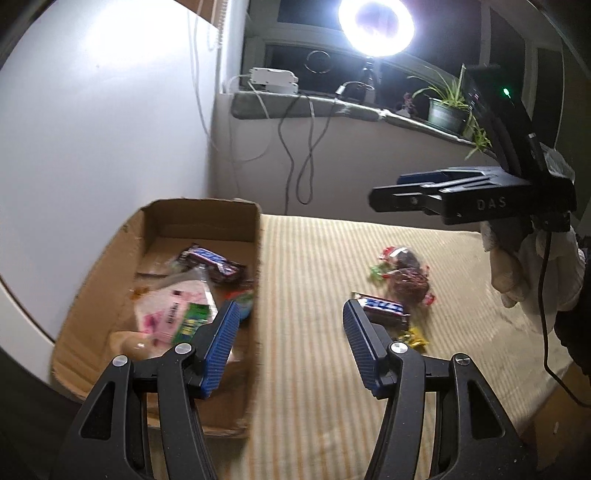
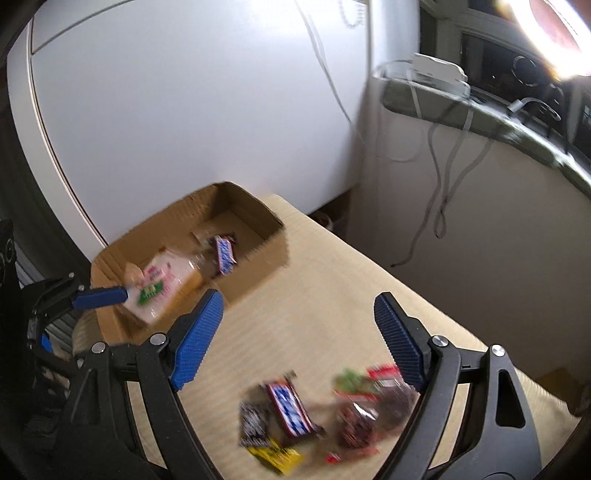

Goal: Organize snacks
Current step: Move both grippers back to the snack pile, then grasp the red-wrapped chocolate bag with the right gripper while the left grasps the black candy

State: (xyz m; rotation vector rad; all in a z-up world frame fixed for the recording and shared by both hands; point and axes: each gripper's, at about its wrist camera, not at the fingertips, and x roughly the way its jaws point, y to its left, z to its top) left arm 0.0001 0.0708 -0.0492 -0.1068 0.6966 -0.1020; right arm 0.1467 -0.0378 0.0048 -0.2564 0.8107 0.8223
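Note:
A cardboard box (image 1: 192, 210) stands at the table's left and holds a Snickers bar (image 1: 212, 260), a pink and white packet (image 1: 173, 310) and other wrappers. My left gripper (image 1: 288, 332) is open and empty, over the box's right wall. On the striped cloth lie another Snickers bar (image 1: 384, 310), two clear bags of dark sweets (image 1: 408, 275) and a yellow wrapper (image 1: 415, 338). My right gripper (image 2: 299, 328) is open and empty above that pile (image 2: 291, 410); it also shows in the left wrist view (image 1: 384, 195). The box shows in the right wrist view (image 2: 251, 206).
A window sill (image 1: 332, 107) at the back carries a white adapter, a bright ring lamp (image 1: 375, 26) and a potted plant (image 1: 448, 107). Cables hang down the wall (image 1: 295, 162). A white panel (image 1: 92, 129) stands left of the box. The cloth's right edge drops off.

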